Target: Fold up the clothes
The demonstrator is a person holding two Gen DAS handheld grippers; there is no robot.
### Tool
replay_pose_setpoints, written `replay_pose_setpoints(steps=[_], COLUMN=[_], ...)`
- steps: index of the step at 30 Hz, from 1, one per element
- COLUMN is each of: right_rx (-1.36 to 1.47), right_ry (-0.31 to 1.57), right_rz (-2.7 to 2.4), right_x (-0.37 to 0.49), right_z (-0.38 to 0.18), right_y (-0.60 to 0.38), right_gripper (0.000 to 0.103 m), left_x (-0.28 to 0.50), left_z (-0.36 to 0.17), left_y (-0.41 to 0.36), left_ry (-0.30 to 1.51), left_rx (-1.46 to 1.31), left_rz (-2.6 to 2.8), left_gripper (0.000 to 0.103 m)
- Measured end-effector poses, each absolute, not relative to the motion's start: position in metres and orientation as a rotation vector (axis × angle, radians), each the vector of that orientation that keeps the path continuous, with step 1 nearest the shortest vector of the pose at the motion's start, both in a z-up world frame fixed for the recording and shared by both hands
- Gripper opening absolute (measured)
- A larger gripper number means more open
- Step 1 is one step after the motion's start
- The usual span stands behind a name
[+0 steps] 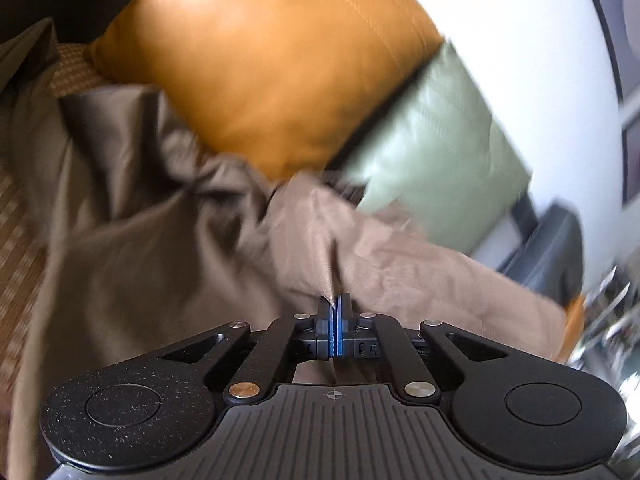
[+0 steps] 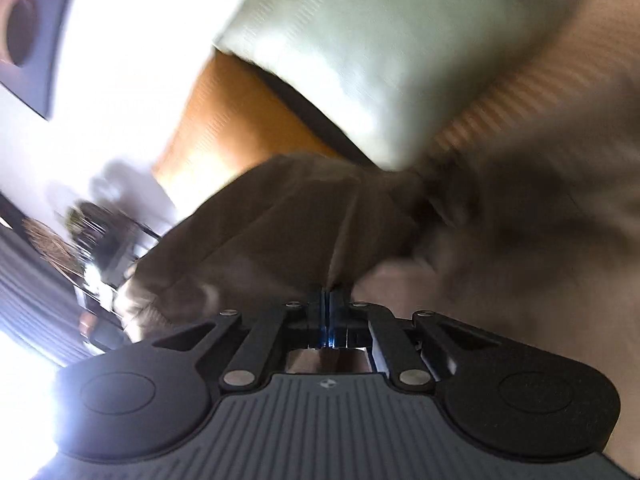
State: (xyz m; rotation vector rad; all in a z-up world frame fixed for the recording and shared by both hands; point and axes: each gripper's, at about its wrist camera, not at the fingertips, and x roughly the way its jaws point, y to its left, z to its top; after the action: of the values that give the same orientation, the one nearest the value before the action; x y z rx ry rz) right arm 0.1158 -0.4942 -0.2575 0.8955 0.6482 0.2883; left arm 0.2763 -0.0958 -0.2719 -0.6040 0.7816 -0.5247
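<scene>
Left gripper is pinching a fold of the brown cloth, jaws pressed together on it; right gripper is clamping another fold. The cloth is lying bunched against the orange cushion and green cushion.

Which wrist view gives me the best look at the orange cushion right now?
The left wrist view. The orange cushion fills its upper middle, with its stitched seam visible, behind the brown garment pinched in the shut left claw. The right wrist view shows only a blurred slice of it, hidden partly by the green cushion.
</scene>
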Motion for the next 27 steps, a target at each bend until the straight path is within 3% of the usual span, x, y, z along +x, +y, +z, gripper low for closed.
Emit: replay_pose_setpoints(steps=[6,13,19,20,21,23,27], right_rx=[0.897,0.861,0.834,0.83,0.826,0.818,0.753], right_ry=[0.819,0.765,0.855,0.858,0.861,0.866,0.812], right_rz=[0.205,0.245,0.187,0.184,0.181,0.176,0.15], right_x=[0.095,0.09,0.087,0.087,0.087,0.086,0.068], right_z=[-0.316,-0.294,-0.32,-0.319,-0.317,-0.314,-0.283], right_y=[-0.483,-0.485,-0.478,-0.478,-0.478,-0.478,-0.485], right_gripper=[0.002,0.002,0.003,0.003,0.004,0.009,0.012], left_x=[0.268,0.252,0.248,0.247,0.246,0.244,0.248], left_z=[-0.306,-0.279,-0.308,-0.307,-0.303,-0.293,-0.262], left_y=[-0.091,-0.083,-0.097,-0.095,-0.091,-0.081,-0.062], left_ry=[0.861,0.809,0.932,0.932,0.925,0.907,0.815], left_rx=[-0.607,-0.6,-0.47,-0.471,-0.483,-0.505,-0.459], left_rz=[-0.462,-0.527,-0.472,-0.469,-0.47,-0.469,-0.427], left_gripper=[0.0,0.0,0.0,0.005,0.024,0.037,0.038])
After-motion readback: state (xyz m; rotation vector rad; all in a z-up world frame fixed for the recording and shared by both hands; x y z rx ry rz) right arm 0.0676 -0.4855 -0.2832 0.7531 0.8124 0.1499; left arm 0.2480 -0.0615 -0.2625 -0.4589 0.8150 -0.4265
